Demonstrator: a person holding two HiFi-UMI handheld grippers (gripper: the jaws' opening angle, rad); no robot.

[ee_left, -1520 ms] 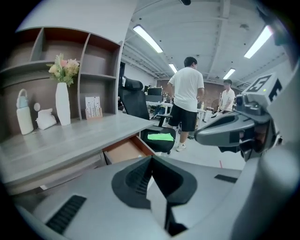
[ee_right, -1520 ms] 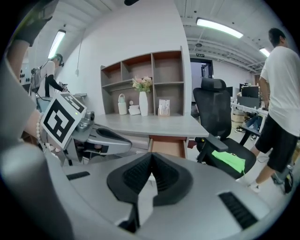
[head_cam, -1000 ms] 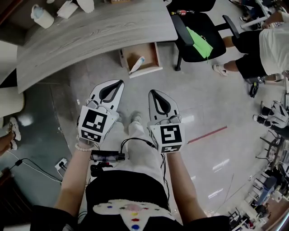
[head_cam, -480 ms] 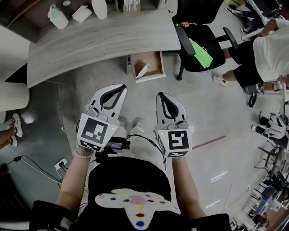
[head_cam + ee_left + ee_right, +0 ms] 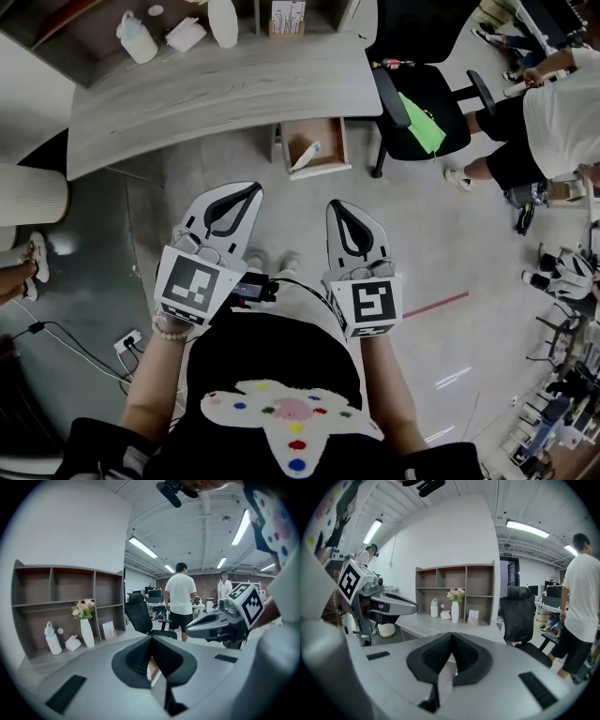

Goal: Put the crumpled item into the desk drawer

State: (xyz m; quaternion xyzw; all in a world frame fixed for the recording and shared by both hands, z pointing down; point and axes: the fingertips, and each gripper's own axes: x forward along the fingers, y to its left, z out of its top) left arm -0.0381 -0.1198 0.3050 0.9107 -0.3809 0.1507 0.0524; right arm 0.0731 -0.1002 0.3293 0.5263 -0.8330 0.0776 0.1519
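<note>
Left gripper (image 5: 246,189) and right gripper (image 5: 335,204) were both closed, empty; crumpled item (image 5: 306,157) lay inside the open desk drawer (image 5: 334,141).

No legible text or numbers

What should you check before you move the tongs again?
1. Drawer open: ok, it is pulled out under the desk.
2. Left tongs free: ok, shut with nothing in them.
3. Right tongs free: ok, shut with nothing in them.
4. Crumpled white item in the drawer: not ok, it lies beside the vase.
5. White thing lying in the drawer is crumpled: cannot tell, too small.
6. Chair out of the way: ok, it stands beside the drawer, not in front of it.
</note>
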